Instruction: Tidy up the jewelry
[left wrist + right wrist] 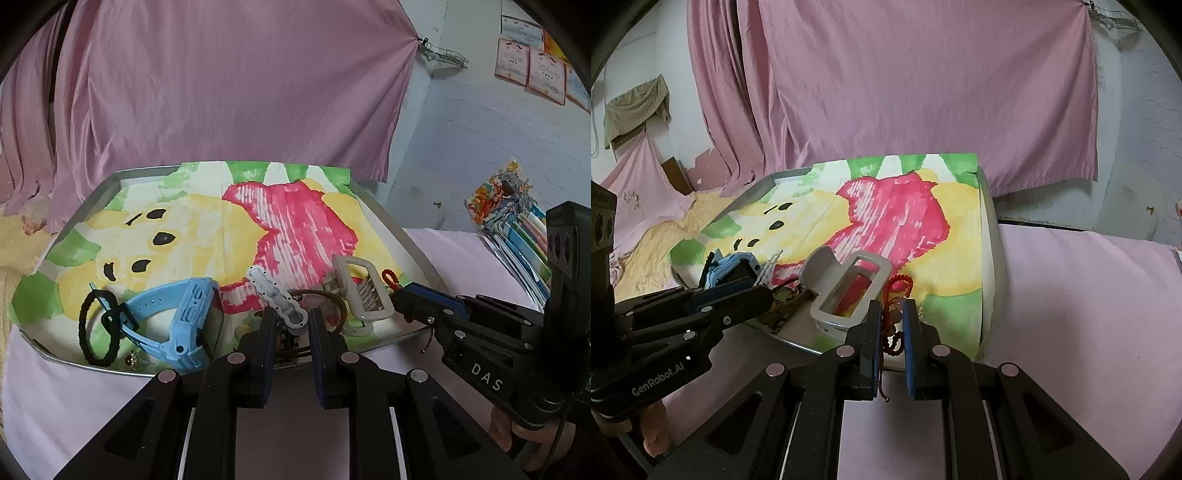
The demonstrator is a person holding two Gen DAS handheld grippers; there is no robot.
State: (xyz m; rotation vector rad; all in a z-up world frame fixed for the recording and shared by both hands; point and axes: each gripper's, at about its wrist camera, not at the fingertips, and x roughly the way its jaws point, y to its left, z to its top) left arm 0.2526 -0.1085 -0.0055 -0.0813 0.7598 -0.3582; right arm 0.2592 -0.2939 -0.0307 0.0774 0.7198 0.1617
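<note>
**A:** Where do your grippers stand against the metal tray (397, 225)?

**B:** Your left gripper (292, 328) sits at the tray's near rim, its blue-padded fingers (269, 332) set narrow on either side of the white beaded hair clip (275, 295). Whether the pads touch the clip, you cannot tell. Your right gripper (892, 325) works the tray's near right corner, its fingers close together around the red braided cord bracelet (897, 286), which threads up between the pads and trails a loose end below them.

**A:** And the rest of the jewelry?

**B:** All on the tray's painted bear cloth (192, 221), along the near edge. The blue watch (184, 317) lies at the near left, with the black hair tie (98, 328) just beside it, further left. A brown hair loop (325, 295) lies under the white clip. The white claw clip (360, 291) stands between the two grippers, tilted, just beside the red bracelet.
</note>
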